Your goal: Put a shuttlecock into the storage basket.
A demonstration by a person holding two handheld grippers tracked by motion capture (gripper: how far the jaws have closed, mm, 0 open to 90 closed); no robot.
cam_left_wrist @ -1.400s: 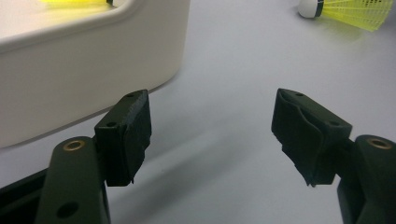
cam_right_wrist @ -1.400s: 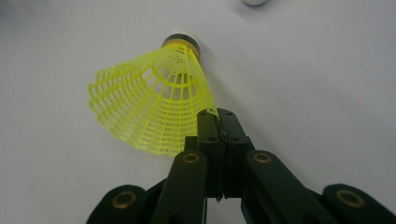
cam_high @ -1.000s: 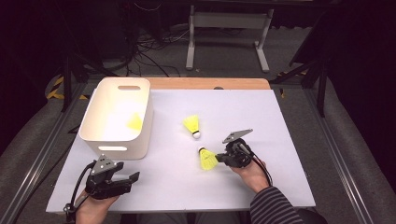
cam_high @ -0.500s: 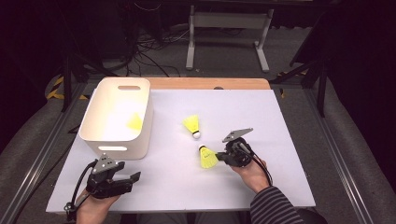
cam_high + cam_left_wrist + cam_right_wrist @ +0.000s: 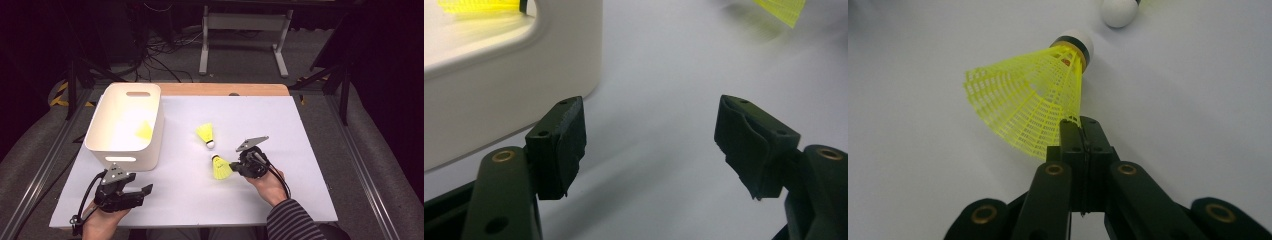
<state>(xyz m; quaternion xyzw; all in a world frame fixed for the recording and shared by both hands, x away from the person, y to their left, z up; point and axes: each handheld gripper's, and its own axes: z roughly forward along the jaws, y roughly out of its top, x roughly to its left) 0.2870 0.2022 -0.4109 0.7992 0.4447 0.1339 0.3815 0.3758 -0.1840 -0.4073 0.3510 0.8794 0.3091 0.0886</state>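
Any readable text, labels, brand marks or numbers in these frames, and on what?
None can be read.
White bin: plain walls, no label in sight.
Yellow shuttlecock pinched by the right gripper: a black band at the cork, no lettering legible.
Second shuttlecock: too small to tell.
Left gripper: bare black jaws, no marks.

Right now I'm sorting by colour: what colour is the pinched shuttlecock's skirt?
Yellow mesh skirt; clearest in the right gripper view.
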